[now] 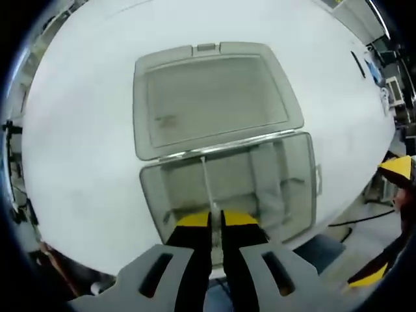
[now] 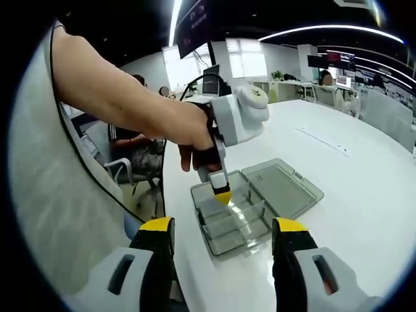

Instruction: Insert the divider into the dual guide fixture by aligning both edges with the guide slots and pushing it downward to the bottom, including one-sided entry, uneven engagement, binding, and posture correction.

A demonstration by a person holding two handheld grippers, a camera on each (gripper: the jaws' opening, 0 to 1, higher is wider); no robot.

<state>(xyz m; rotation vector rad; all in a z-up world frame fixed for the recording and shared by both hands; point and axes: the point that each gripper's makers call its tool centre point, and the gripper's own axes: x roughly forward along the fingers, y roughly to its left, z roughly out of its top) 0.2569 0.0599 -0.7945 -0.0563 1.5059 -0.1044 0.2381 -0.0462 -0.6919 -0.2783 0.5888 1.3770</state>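
A clear plastic box (image 1: pixel 148 195) with its lid (image 1: pixel 214 97) folded open lies on the white table (image 1: pixel 78 130). My left gripper (image 1: pixel 216 220) is shut on a thin clear divider (image 1: pixel 207 185), which stands upright on edge in the box's left half. Fixed partitions (image 1: pixel 263 175) cross the right half. In the right gripper view, a hand holds the left gripper (image 2: pixel 222 195) with its yellow tips down in the box (image 2: pixel 224 244), beside the lid (image 2: pixel 283 188). My right gripper (image 2: pixel 223 227) stands wide open with nothing between its jaws, back from the box near the table's edge.
The table's near edge (image 1: pixel 130 263) runs just under the box. The right gripper's yellow tips (image 1: pixel 396 168) show past the table's right side. A thin dark strip (image 1: pixel 356 64) lies far across the table. A person sits on a chair (image 2: pixel 130 162) beyond the table's end.
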